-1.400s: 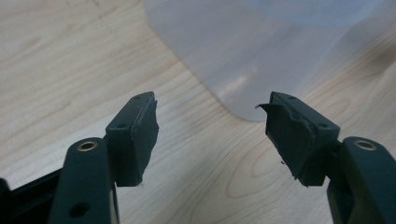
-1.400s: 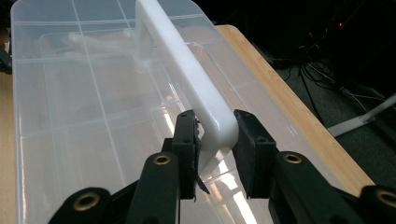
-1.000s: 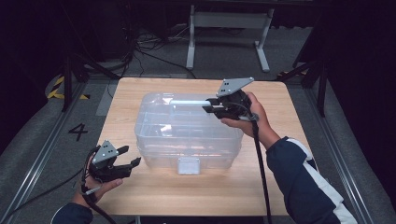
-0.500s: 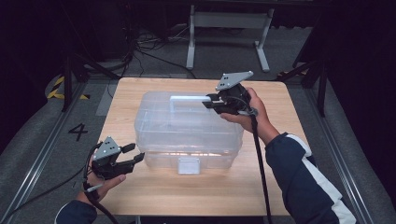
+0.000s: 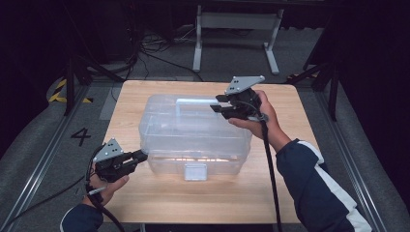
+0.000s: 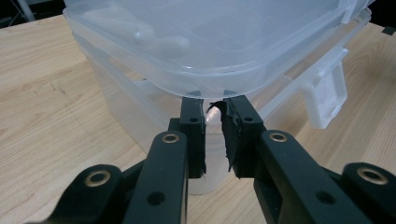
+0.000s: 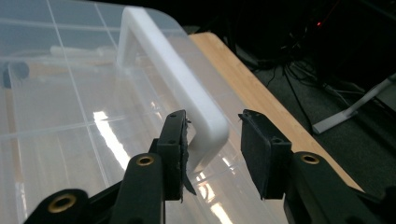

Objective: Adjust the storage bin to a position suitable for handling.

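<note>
1. In the high view we see a clear plastic box lying in the middle of the wooden surface, its white latch facing the near edge. Our left claw touches the box's near left corner at lid level, and our right claw sits over the lid's far right part by the white handle

2. In the left gripper view the left claw has just been closing; its jaws stand nearly together right under the lid rim, with a small white bit between their tips. We cannot tell if they pinch the rim

3. In the right gripper view the right claw has just been opening; its jaws stand apart around the handle's corner, with a gap on the right side
</note>
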`<state>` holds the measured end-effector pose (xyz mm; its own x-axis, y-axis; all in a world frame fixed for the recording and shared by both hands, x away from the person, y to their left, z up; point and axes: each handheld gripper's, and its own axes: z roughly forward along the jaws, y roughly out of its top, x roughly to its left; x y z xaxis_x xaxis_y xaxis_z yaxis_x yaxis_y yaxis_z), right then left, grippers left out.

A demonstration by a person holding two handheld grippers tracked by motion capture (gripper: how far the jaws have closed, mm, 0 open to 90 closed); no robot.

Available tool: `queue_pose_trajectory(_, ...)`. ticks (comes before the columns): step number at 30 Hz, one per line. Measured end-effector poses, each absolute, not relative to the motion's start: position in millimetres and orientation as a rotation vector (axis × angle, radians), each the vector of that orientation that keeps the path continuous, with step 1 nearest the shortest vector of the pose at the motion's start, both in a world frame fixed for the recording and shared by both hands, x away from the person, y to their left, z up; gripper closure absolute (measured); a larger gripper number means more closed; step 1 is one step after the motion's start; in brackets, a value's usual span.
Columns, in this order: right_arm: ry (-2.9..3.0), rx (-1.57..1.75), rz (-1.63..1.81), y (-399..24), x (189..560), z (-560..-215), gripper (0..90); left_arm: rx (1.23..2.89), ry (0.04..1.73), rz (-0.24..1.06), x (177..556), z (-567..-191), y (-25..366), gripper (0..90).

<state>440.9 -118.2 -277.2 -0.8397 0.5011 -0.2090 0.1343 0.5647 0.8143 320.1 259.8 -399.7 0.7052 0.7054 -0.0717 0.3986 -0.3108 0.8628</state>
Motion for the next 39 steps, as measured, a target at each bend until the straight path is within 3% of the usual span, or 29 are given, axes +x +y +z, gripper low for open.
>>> queue_pose_trajectory(9,2.289,0.531,1.247,-157,426,-269,53.0,1.963,0.850,0.438,321,-399,258,87.0)
queue_pose_trajectory(20,2.154,0.596,1.279,-214,406,-277,51.2,1.989,0.831,0.466,322,-395,257,89.6)
queue_pose_trajectory(39,2.183,0.693,1.227,-255,391,-347,52.5,1.969,0.804,0.497,328,-384,256,89.8)
